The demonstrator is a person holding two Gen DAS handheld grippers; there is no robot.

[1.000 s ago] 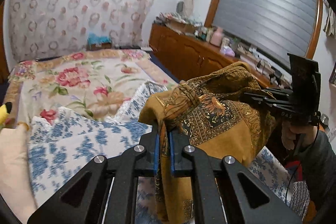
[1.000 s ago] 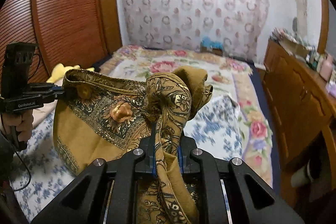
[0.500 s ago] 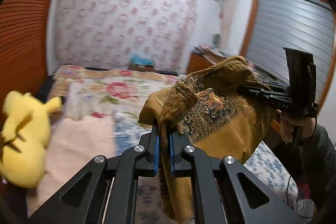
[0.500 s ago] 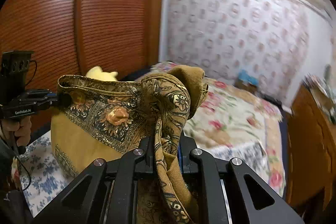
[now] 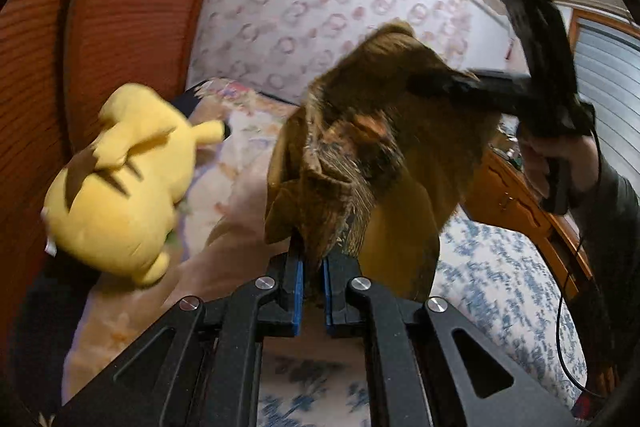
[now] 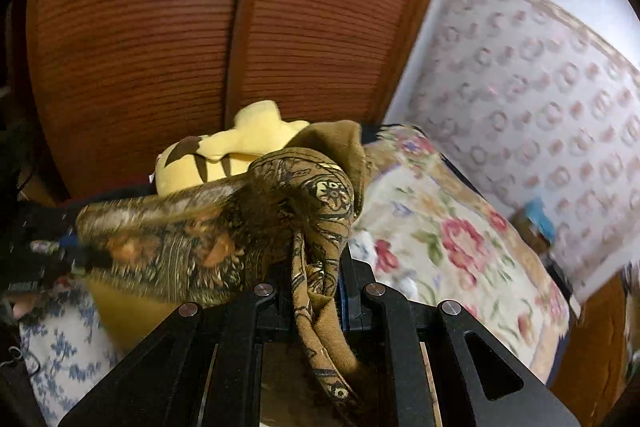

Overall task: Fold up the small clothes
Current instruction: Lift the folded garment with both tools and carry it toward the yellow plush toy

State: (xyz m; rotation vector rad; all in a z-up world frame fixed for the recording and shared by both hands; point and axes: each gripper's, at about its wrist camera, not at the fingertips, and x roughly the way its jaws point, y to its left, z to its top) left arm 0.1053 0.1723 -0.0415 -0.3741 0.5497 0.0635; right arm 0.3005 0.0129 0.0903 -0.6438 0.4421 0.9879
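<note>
A: How many garments are up?

B: One. A mustard cloth [image 5: 396,163] with a dark patterned border, held in the air above the bed [image 5: 500,267], strung between two grippers.

A: And the jaws?

B: The left gripper [image 5: 311,279] is clamped on one bunched corner, blue pads tight against the fabric. The right gripper [image 6: 316,291] pinches another corner, with the loose end trailing down between its arms.

A: Anything else to count?

B: One yellow plush toy [image 5: 120,187], lying at the bed's edge beside the wooden doors [image 6: 200,27]. Two bedcovers: a blue-and-white one [image 5: 512,291] under the cloth, a rose-printed one [image 6: 452,239] further off.

A: Any boxes or baskets?

B: None that I can make out; the pictures are blurred.
</note>
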